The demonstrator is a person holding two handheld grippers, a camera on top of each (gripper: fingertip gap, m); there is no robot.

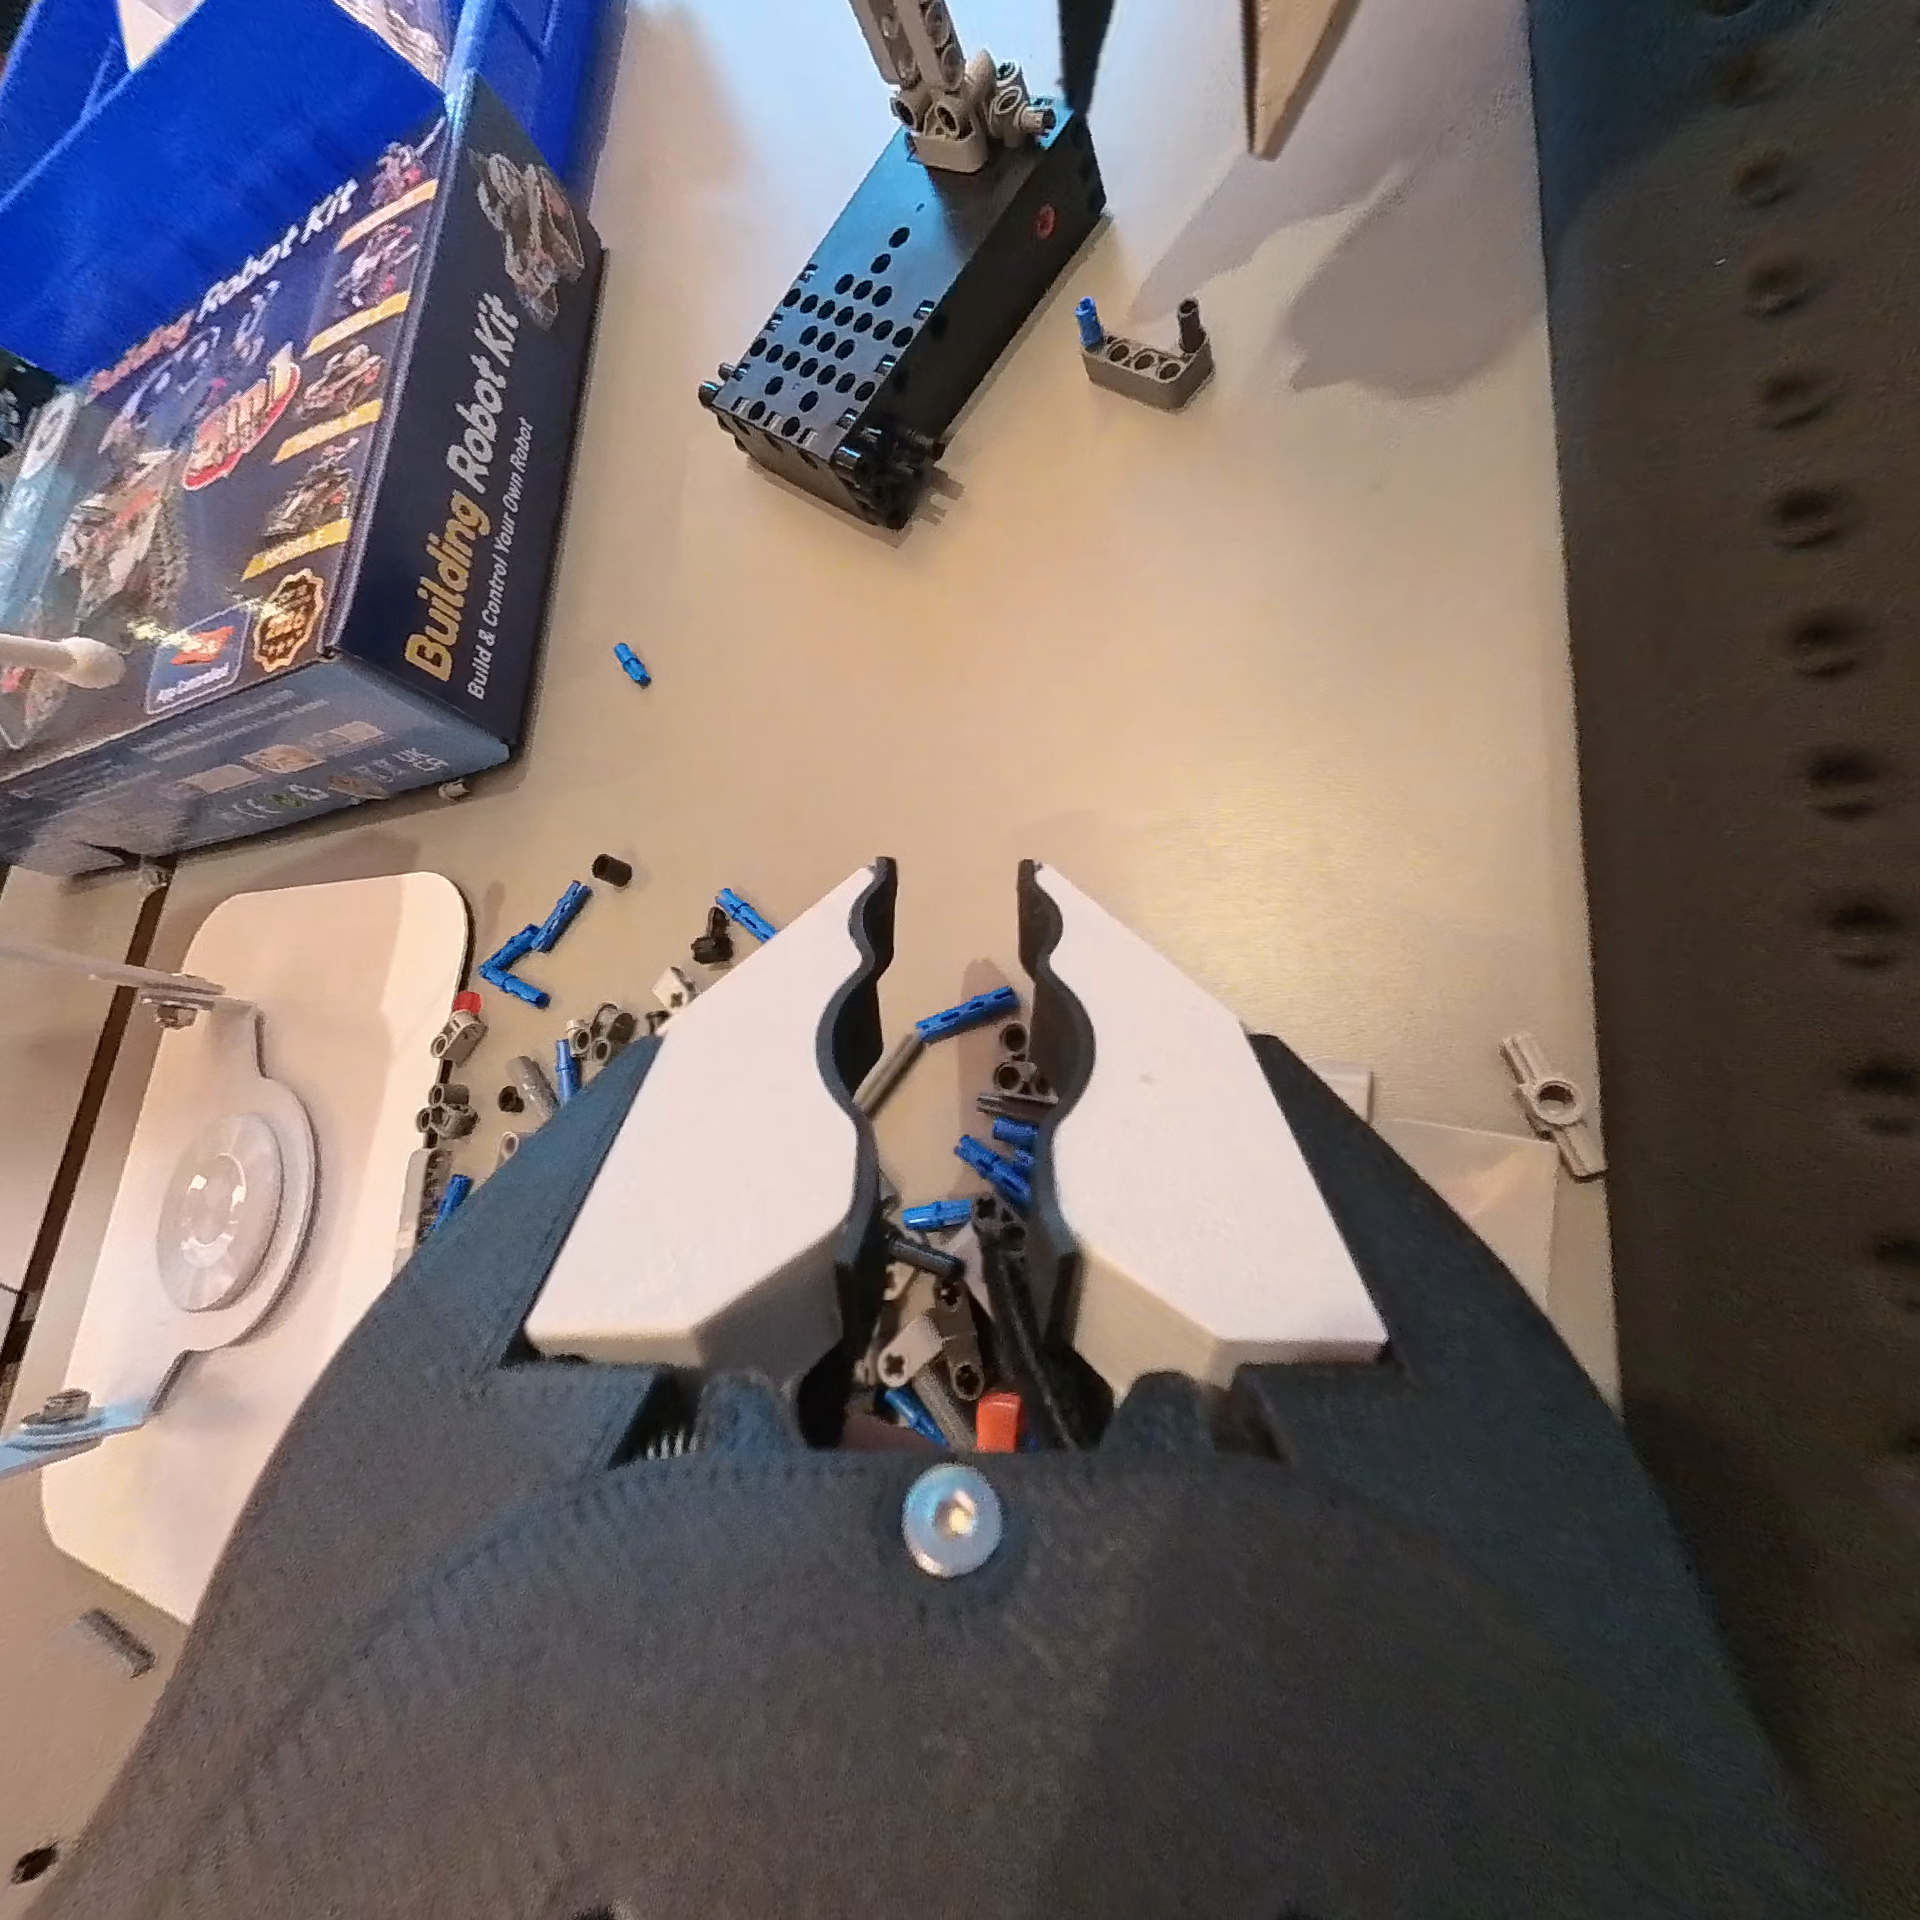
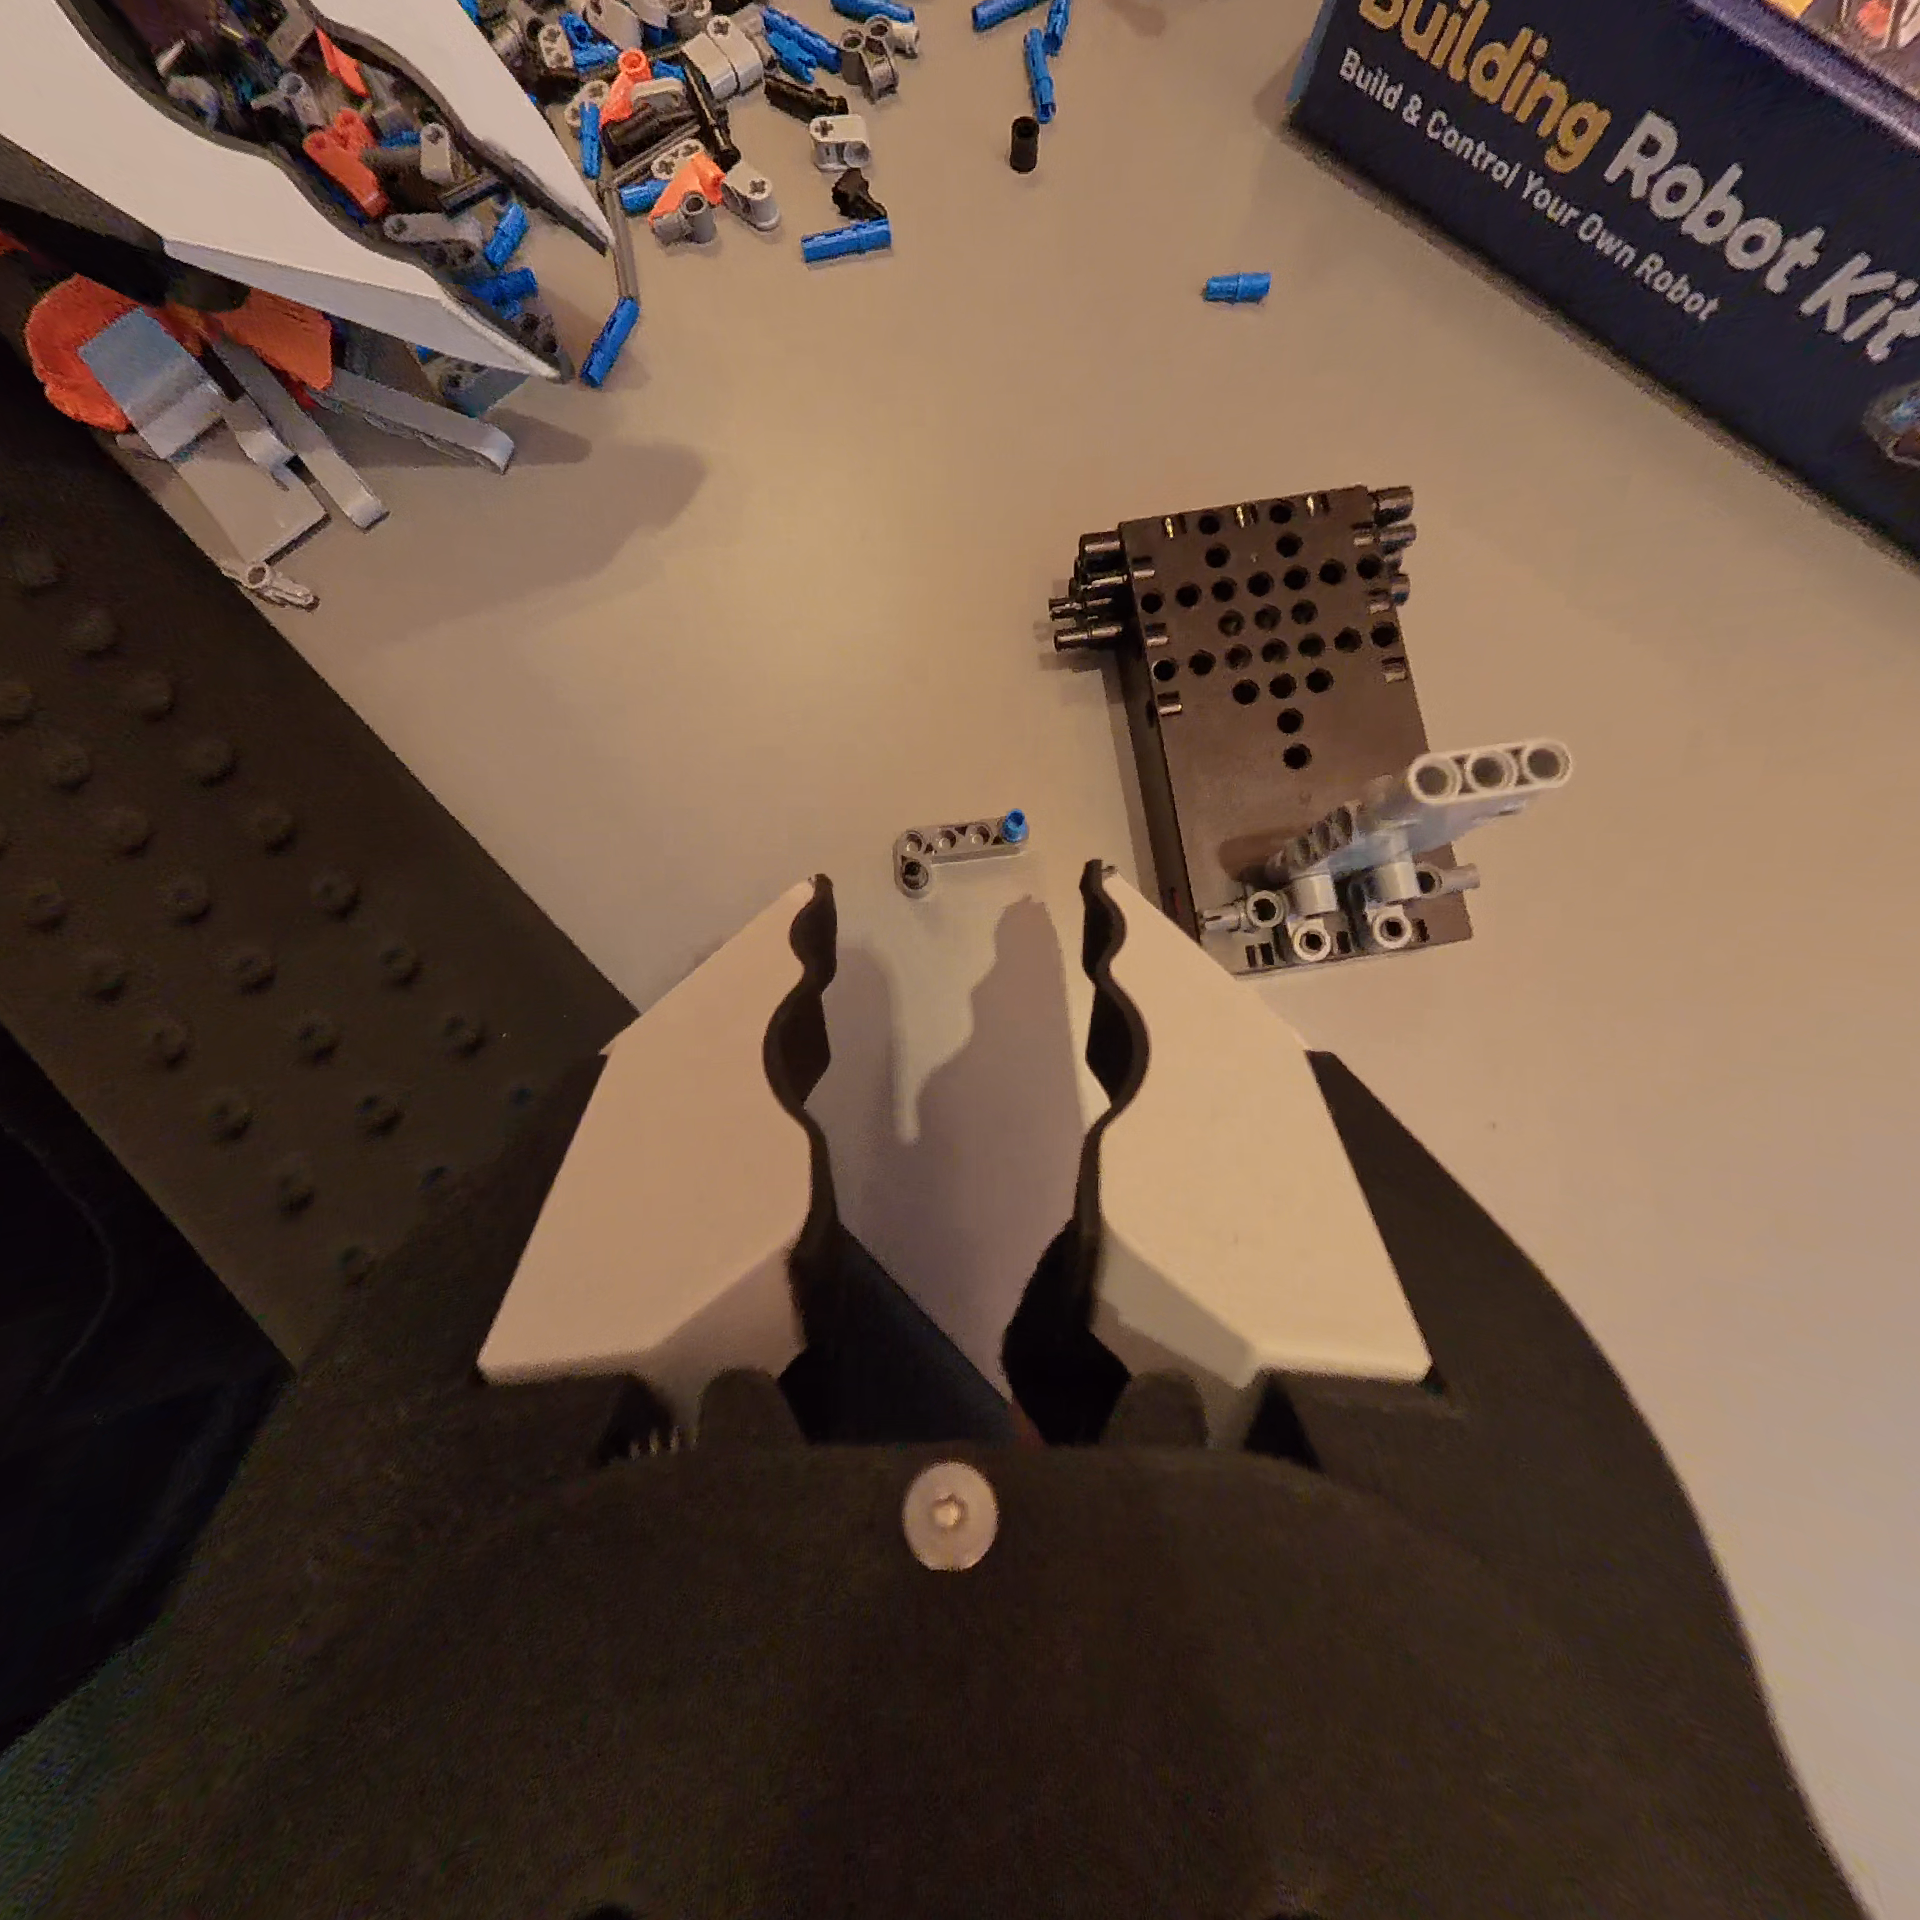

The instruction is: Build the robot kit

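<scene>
Left wrist view: left gripper (image 1: 956, 868) hangs over a pile of small parts (image 1: 966, 1174) on the table (image 1: 1195, 727), near the table's left side. Fingers a little apart, nothing between the tips; blue pins, grey connectors and an orange piece show through the gap below. More pins (image 1: 540, 935) scattered just left of the fingers. One blue pin (image 1: 631, 663) lies alone farther up. Black block (image 1: 904, 312) with holes sits toward the far edge, grey beams (image 1: 961, 104) standing on its far end. Grey L-beam (image 1: 1148, 358) right of the block, apart from it. Grey axle connector (image 1: 1548, 1107) near the right edge. Printed box (image 1: 312, 468) at the far-left corner. White plate (image 1: 260, 1195) with a round disc at the left edge.

Right wrist view: right gripper (image 2: 956, 883) over bare table (image 2: 727, 675), fingers apart and empty. L-beam (image 2: 956, 847) just beyond the tips, blue pin in one end, not touching. Block (image 2: 1278, 707) right of it, close to the right finger; grey beams (image 2: 1403, 842) on its near end. Left gripper (image 2: 561, 301) at top left over the parts pile (image 2: 707, 125). Box (image 2: 1662, 187) at top right. Lone pin (image 2: 1236, 286) between pile and box.
</scene>
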